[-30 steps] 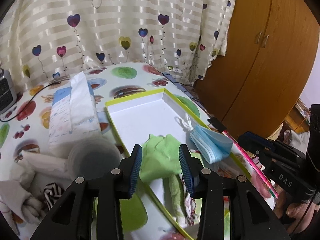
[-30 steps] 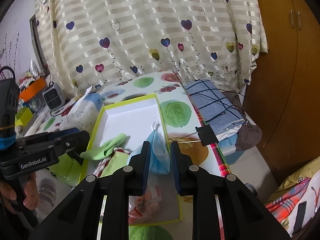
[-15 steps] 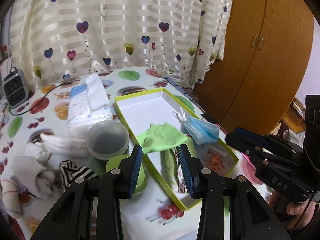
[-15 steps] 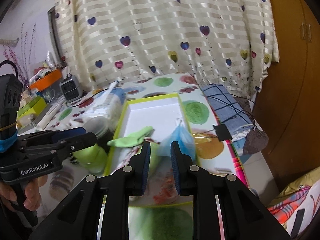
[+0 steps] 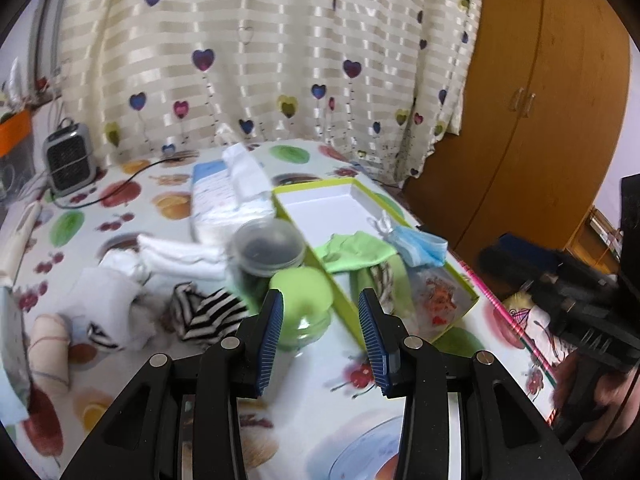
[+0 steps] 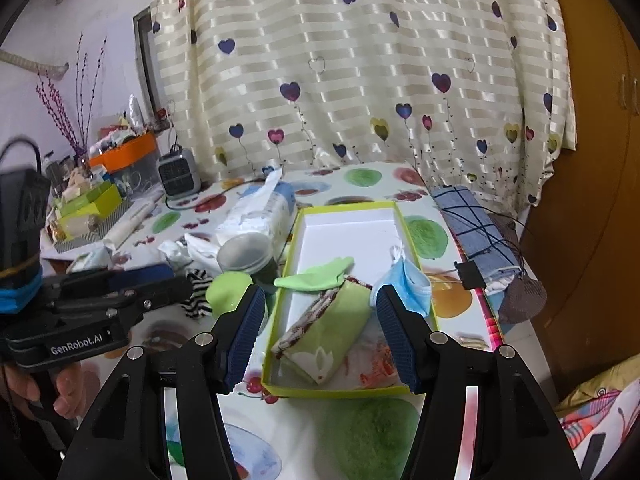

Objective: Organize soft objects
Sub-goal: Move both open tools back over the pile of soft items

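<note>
We hold the right gripper [image 6: 320,332] above the near end of the tray [image 6: 348,216], and its jaws have just been opening; they now stand spread wide with nothing between the pads. The blue face mask [image 6: 404,284] lies just past the right fingertip, draped over the tray's right rim, its white ear loop toward the far end. Straight ahead between the fingers lies the rolled green towel [image 6: 328,332], its long axis slanting from near-left to far-right inside the tray. Beyond it the light green cloth [image 6: 316,276] stretches crosswise, its narrow end pointing right and slightly away from us. The tray itself runs lengthwise away from the gripper, its far half bare white.

Our left gripper [image 5: 320,328] hovers with its jaws partly spread and nothing pinched. Directly ahead between its fingers sits the green-lidded jar [image 5: 302,304], with a clear-lidded jar [image 5: 264,248] just behind it. To the left of the fingers a striped sock [image 5: 208,312] and white socks [image 5: 176,256] lie loose on the tablecloth [image 5: 120,208]. To the right the tray angles off toward the far right. The tissue pack [image 5: 224,196] lies farther ahead, its length running away from us.
</note>
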Motion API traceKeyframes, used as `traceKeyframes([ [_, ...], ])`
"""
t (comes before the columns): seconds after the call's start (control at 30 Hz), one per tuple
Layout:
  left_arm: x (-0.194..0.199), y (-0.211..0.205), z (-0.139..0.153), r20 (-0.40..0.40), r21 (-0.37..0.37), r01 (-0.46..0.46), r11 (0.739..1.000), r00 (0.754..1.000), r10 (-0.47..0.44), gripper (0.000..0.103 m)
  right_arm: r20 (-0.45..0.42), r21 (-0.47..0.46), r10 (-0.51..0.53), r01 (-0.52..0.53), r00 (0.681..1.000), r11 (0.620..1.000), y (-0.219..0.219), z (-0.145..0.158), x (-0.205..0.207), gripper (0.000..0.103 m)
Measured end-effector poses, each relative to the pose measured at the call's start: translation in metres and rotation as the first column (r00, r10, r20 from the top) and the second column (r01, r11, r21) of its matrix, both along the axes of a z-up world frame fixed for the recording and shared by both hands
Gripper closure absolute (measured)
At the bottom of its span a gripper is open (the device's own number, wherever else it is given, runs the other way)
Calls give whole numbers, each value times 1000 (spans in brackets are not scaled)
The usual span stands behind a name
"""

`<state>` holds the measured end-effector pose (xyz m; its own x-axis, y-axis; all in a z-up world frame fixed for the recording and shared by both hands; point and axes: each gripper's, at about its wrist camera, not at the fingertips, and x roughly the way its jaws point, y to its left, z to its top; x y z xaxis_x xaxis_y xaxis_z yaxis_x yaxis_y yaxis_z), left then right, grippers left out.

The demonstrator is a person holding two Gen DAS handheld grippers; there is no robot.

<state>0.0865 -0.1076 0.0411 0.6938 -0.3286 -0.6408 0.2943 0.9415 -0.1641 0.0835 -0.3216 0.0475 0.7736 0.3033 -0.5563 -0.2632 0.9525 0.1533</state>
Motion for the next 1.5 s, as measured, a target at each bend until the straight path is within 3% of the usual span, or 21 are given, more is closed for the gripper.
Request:
traceKeyframes([
  [0.4, -17, 29, -1, -6, -25, -46, 999, 999, 46, 65, 58, 60, -133, 130, 989, 990, -35, 28, -21, 44],
  [1.1, -31, 75, -11, -33, -56, -136, 989, 990, 135, 65, 73, 56, -104, 100, 992, 993, -21, 38, -29, 44],
  [1.5, -29, 116, -28, -71, -61, -230, 971, 972, 225, 65, 32, 46, 9, -11, 999, 999, 24, 26, -18, 44],
])
